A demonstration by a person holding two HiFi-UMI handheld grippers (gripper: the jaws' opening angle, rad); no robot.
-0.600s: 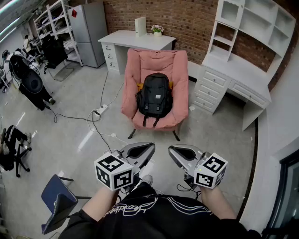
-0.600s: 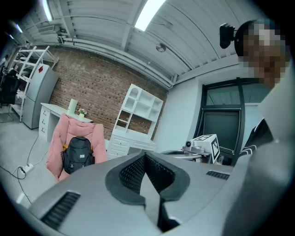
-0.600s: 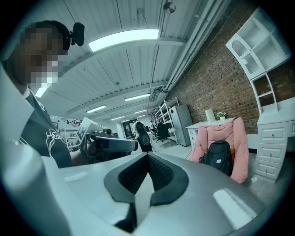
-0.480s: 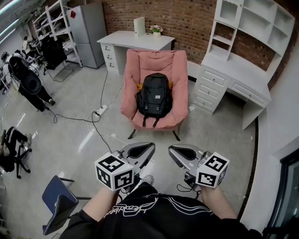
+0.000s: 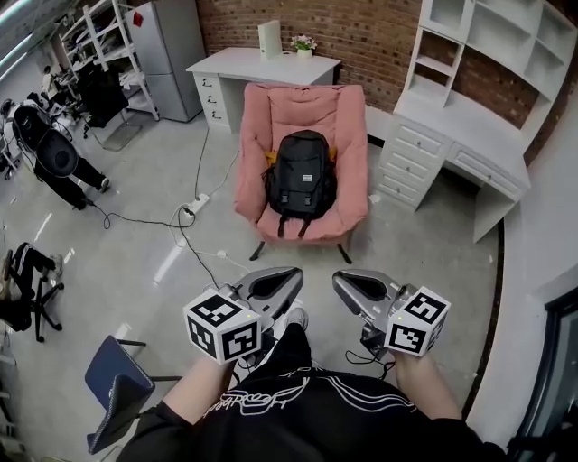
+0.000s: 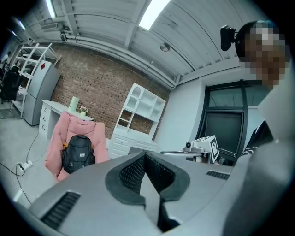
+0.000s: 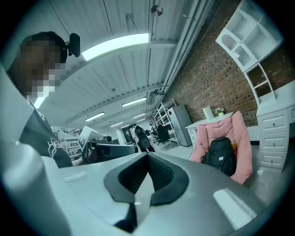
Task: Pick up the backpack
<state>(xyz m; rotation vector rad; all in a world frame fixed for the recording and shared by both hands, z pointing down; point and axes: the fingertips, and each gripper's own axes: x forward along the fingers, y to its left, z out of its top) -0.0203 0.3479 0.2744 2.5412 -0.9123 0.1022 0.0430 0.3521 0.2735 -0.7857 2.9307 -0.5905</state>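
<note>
Black backpack (image 5: 301, 174) upright on pink armchair (image 5: 346, 122) seat, left gripper (image 5: 274, 285) and right gripper (image 5: 358, 289) well apart from it, fingers pressed together, holding nothing

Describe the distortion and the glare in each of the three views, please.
Head view: mild wide-angle bending, soft reflections on the floor, backpack sharp. Left gripper view: strong fisheye, black corners, ceiling lamp overexposed. Right gripper view: same fisheye, light panel glaring.

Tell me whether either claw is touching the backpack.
Apart. Head view: left claw and right claw sit near the person, with floor between them and the backpack.
</note>
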